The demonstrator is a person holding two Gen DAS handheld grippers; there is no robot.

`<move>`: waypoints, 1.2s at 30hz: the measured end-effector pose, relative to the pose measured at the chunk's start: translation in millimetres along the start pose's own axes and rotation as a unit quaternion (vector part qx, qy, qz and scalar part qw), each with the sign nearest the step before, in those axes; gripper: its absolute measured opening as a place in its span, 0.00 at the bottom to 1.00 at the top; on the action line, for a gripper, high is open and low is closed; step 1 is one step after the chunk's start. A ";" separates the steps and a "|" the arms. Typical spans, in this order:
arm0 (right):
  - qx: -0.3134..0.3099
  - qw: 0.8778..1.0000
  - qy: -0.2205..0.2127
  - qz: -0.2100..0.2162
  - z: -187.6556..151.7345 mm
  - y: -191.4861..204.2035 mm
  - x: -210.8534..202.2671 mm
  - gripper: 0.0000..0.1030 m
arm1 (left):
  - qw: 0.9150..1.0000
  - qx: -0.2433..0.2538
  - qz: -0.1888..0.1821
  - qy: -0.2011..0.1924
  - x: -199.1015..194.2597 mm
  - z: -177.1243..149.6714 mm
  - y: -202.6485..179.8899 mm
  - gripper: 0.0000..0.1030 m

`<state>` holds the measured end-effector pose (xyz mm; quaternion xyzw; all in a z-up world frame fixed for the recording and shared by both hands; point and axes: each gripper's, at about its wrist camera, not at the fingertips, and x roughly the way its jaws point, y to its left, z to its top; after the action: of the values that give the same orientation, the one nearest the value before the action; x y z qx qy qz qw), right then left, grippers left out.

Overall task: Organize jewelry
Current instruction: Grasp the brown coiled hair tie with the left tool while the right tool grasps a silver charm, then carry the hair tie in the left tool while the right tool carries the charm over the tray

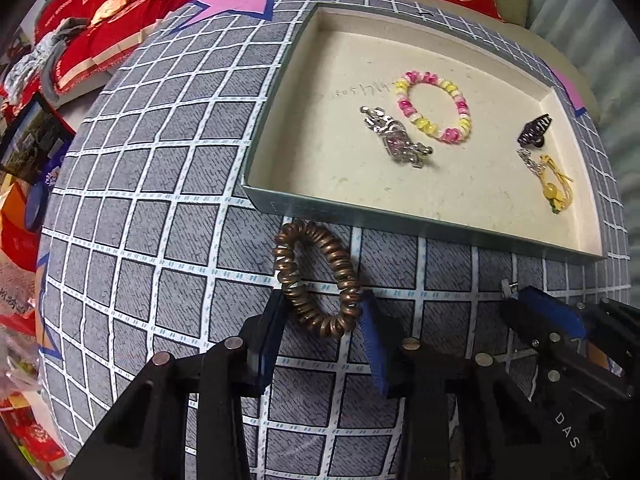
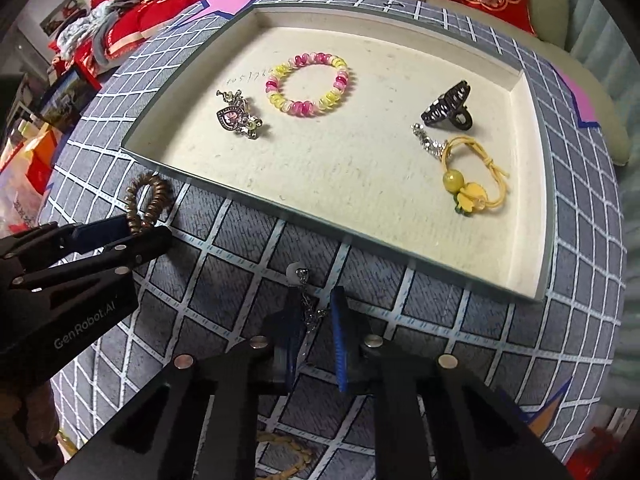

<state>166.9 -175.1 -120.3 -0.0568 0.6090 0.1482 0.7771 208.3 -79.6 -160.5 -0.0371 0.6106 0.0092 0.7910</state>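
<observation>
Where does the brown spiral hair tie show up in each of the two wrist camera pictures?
Left wrist view: the brown spiral hair tie sits centre, below the tray's near wall, between the left gripper pads.
Right wrist view: the same tie is at far left, outside the tray's near-left corner, at the left gripper's tips.
Shared landmark: the pink and yellow bead bracelet inside the tray.

Both tools are matte black, angular frames with slotted cut-outs and round silver screw heads. Each finger carries a ribbed blue pad. The left tool bears white "GenRobot.AI" lettering; the right tool shows white "DAS".
</observation>
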 end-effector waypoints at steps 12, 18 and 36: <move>0.058 0.997 0.002 0.044 -10.0 -9.1 -18.7 0.15 | 0.999 0.024 -0.043 -0.013 -38.3 -15.7 5.7 0.19; 0.082 0.995 0.001 0.052 -16.8 -14.3 -27.4 0.15 | 0.998 0.025 -0.050 -0.014 -50.0 -33.1 31.0 0.19; 0.130 0.989 -0.022 0.064 -31.8 -27.7 -74.3 0.15 | 0.994 0.063 -0.073 -0.052 -136.2 -62.4 73.3 0.19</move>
<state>129.7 -221.9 -59.3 0.0874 0.6085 0.1185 0.7798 109.1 -6.7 -48.0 -0.0311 0.5636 -0.0847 0.8211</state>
